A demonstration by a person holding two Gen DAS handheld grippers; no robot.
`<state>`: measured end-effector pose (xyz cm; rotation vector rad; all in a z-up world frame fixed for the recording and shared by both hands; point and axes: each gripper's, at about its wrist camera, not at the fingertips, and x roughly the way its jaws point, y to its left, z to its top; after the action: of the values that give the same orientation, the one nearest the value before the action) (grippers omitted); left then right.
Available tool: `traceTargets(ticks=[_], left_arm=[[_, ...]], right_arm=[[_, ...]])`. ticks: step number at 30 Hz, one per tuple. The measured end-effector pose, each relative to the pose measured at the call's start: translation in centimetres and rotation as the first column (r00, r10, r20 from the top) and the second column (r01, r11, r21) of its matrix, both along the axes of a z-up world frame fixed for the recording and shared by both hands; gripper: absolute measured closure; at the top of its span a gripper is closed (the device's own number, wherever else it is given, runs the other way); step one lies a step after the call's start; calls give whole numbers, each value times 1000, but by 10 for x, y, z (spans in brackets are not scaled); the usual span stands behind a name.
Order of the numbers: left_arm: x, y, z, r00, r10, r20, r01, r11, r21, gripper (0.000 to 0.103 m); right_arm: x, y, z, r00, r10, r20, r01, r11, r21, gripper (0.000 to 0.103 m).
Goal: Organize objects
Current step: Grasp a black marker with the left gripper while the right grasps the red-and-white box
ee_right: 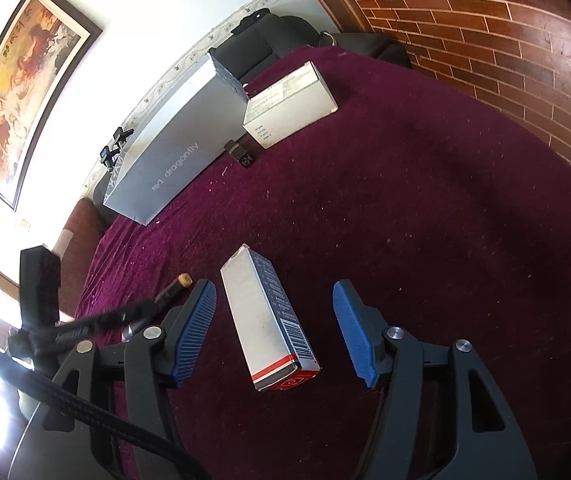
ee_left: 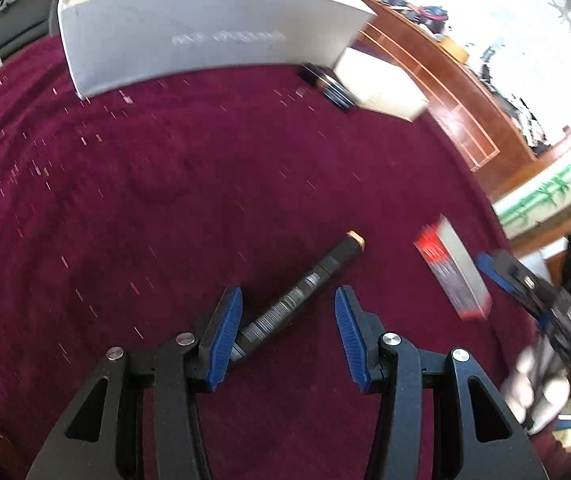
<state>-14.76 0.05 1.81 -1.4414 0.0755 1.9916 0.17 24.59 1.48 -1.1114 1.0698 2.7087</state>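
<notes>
A black marker pen [ee_left: 305,280] with an orange cap end lies slanted on the maroon cloth [ee_left: 165,200]. My left gripper [ee_left: 288,294] is open around it, and the pen's near end sits close against the left finger. A slim white box [ee_right: 265,320] with red bands and a barcode lies flat on the cloth between the fingers of my right gripper [ee_right: 274,286], which is open with gaps on both sides. That slim box [ee_left: 453,272] also shows right of the pen in the left wrist view. The pen [ee_right: 173,286] lies left of the right gripper.
A long grey box [ee_right: 165,152] printed "red dragonfly" and a smaller white carton [ee_right: 289,100] stand at the far side of the cloth, with a small dark object [ee_right: 241,154] between them. A brick-patterned wooden panel [ee_right: 485,40] is beyond on the right. A hand [ee_left: 533,384] holds the right gripper.
</notes>
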Motion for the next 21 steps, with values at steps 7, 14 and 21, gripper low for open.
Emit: traceTargets(ticks=[7,14,21], left_arm=[[62,24,0,963,-169,-209,126,971,-205,61],[96,38,5,941,-160,-297,82,962,-259,92],[113,31,11,945,-98,-313,22,971,-237,92]], right_arm=[[-3,-4,-4,1000,14,9,-15,1000,8,43],[-8,-15,-7,999,36,31,-38,997,63,43],[-10,-25,-7,998,49,40,-54,989,135,42]])
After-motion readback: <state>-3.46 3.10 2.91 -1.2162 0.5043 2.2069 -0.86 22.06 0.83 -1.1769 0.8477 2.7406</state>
